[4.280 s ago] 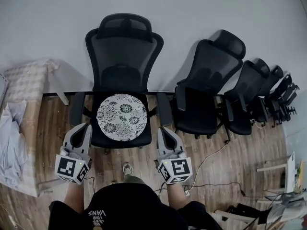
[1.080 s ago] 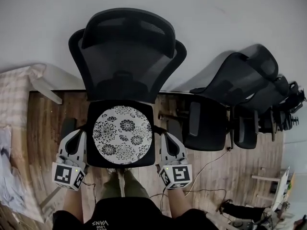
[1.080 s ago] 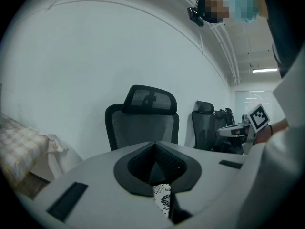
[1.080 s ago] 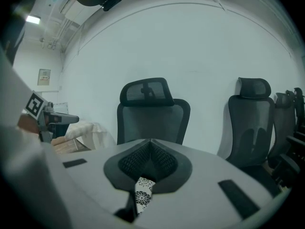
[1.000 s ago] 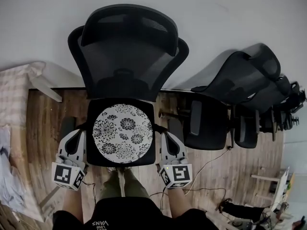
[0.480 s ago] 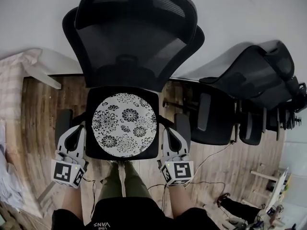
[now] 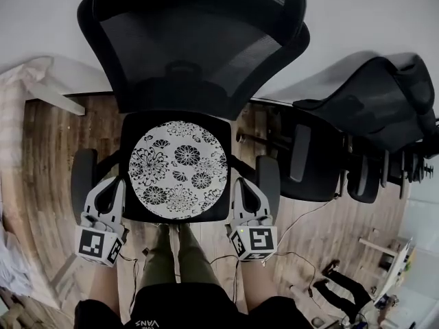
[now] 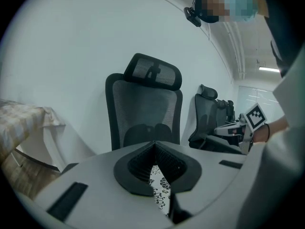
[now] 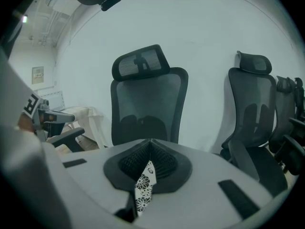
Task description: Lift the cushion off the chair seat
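Note:
A round white cushion (image 7: 177,170) with black flower print lies flat on the seat (image 7: 134,134) of a black mesh office chair (image 7: 192,46). My left gripper (image 7: 114,184) hangs shut just off the seat's front left corner, beside the cushion and apart from it. My right gripper (image 7: 242,184) hangs shut off the front right corner, also clear of it. In the left gripper view the shut gripper (image 8: 155,144) shows a strip of the cushion (image 8: 159,187) below the closed pads. The right gripper view shows the same: shut gripper (image 9: 150,142), cushion (image 9: 144,185) beneath.
The chair's armrests (image 7: 82,177) (image 7: 269,177) stand just outside each gripper. More black chairs (image 7: 370,108) line the wall to the right. A cloth-covered table (image 7: 27,81) stands at the left. Cables (image 7: 302,252) lie on the wooden floor. My legs are under the seat's front edge.
I have come up close to the chair, which now fills more of the head view. Both grippers have sunk beside the seat's front corners and stay shut.

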Available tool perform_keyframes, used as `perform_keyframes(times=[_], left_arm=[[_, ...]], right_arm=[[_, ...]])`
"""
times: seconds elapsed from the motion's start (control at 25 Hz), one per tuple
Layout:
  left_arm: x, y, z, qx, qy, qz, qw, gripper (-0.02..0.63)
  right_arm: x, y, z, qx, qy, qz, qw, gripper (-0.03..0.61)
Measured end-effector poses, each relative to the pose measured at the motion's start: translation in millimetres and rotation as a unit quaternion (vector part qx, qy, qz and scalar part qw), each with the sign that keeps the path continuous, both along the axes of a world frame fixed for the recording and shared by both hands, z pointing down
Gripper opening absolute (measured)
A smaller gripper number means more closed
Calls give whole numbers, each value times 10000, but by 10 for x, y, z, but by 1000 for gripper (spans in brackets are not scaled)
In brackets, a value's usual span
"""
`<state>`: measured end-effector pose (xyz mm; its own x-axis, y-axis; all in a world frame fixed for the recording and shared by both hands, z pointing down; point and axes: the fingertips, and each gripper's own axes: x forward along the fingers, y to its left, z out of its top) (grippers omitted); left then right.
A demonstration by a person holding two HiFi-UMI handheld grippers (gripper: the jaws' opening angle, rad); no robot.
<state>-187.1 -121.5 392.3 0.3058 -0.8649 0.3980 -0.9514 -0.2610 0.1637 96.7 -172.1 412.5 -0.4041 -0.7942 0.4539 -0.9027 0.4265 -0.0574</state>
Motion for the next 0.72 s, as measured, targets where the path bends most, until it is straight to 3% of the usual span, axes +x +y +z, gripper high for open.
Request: perform_keyframes(times=[0.72], left_arm=[[134,-1,912,-518,151,60,9985,12]], right_arm=[[-41,-1,910,-463,117,6,9989,17]])
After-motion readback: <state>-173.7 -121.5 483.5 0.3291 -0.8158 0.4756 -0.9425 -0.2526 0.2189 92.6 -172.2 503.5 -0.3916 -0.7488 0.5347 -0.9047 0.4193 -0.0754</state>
